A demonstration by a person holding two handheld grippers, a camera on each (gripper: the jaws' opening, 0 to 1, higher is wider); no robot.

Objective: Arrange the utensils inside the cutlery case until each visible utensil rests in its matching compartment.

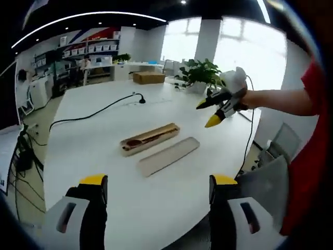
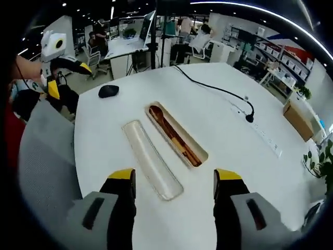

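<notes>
An open beige cutlery case (image 1: pixel 150 139) (image 2: pixel 177 135) lies on the white table (image 1: pixel 104 135) (image 2: pixel 218 114). A brown wooden spoon (image 2: pixel 158 116) and other wooden utensils rest inside it. Its translucent lid (image 1: pixel 168 156) (image 2: pixel 152 159) lies flat beside it. My left gripper (image 1: pixel 158 188) is open, held above the table's near edge with nothing between its jaws. My right gripper (image 2: pixel 174 182) is open above the lid's near end, empty too. In the left gripper view the right gripper (image 1: pixel 213 112) hangs in the air at the right, held by a hand. The left gripper (image 2: pixel 65 73) appears at upper left of the right gripper view.
A black cable with a small puck (image 1: pixel 141 99) (image 2: pixel 250 117) runs across the table. A black mouse (image 2: pixel 108 91) sits near one edge. A cardboard box (image 1: pixel 149 77) and a potted plant (image 1: pixel 200 73) stand at the far end. A grey chair (image 2: pixel 47 156) is beside the table.
</notes>
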